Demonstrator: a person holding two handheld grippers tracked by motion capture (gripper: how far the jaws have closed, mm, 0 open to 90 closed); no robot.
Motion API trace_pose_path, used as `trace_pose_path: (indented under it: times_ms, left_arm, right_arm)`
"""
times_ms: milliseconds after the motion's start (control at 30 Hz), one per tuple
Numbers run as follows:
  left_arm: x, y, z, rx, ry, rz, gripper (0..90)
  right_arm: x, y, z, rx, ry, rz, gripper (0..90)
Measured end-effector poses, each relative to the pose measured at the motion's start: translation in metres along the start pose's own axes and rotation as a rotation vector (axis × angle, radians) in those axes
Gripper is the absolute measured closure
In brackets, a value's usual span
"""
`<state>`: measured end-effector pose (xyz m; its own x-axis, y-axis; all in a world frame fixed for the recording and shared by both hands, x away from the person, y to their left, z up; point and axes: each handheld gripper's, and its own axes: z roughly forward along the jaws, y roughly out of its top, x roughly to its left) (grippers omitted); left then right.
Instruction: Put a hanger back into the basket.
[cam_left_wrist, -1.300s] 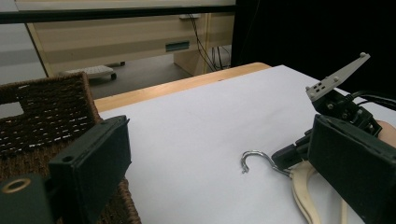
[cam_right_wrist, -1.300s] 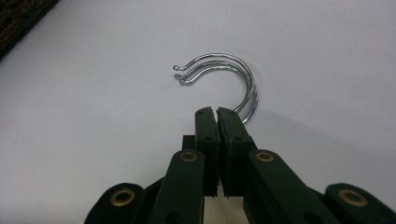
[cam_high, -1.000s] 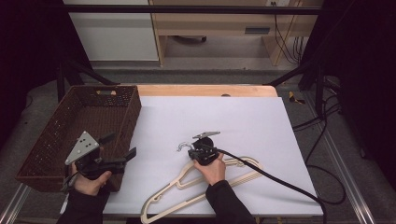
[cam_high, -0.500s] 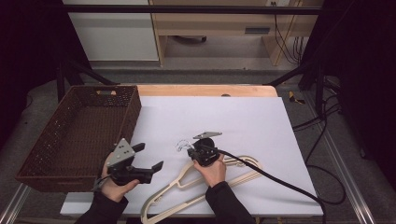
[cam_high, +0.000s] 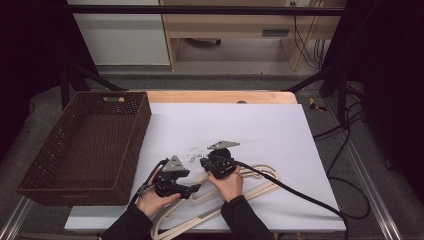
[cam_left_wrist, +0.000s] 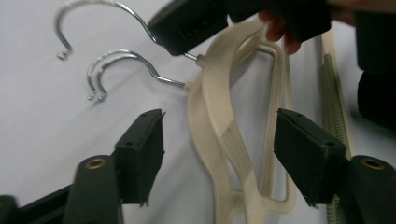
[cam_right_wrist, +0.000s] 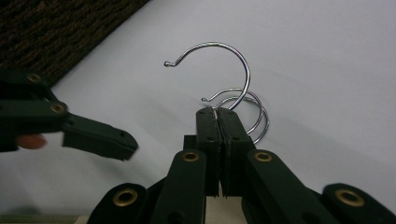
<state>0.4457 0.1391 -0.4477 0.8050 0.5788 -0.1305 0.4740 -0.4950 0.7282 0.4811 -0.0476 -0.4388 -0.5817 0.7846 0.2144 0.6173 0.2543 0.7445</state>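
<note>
On the white table sheet, the right gripper pinches the top cream hanger's wire neck; the left gripper, jaws just narrowing but not touching, straddles the hanger shoulders running straight ahead

On the desk: basket at the left edge, hangers stacked near the front, just right of centre, hooks pointing left toward the basket. Right hand-held gripper over the hanger necks, clamped on the topmost hook wire, two more hooks lying beneath it on the sheet. Left hand-held gripper in front of and left of the right one, between basket and hangers, jaws straddling a hanger shoulder without touching, having just been closing.
</note>
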Motion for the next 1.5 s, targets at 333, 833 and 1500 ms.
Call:
trace_pose_path:
  times_ms: [333, 833, 1500]
  left_arm:
    - [0.001, 0.0, 0.015, 0.038, -0.056, -0.021, 59.1]
    - [-0.005, 0.004, 0.009, 0.023, -0.091, -0.062, 70.7]
    - [-0.037, 0.011, -0.014, -0.023, -0.163, -0.074, 80.4]
  right_arm:
    - [0.003, 0.001, -0.006, -0.011, 0.005, -0.001, 89.0]
    - [0.009, 0.0, -0.018, -0.042, 0.009, -0.044, 87.6]
    - [-0.019, -0.025, -0.117, -0.262, 0.059, -0.166, 40.9]
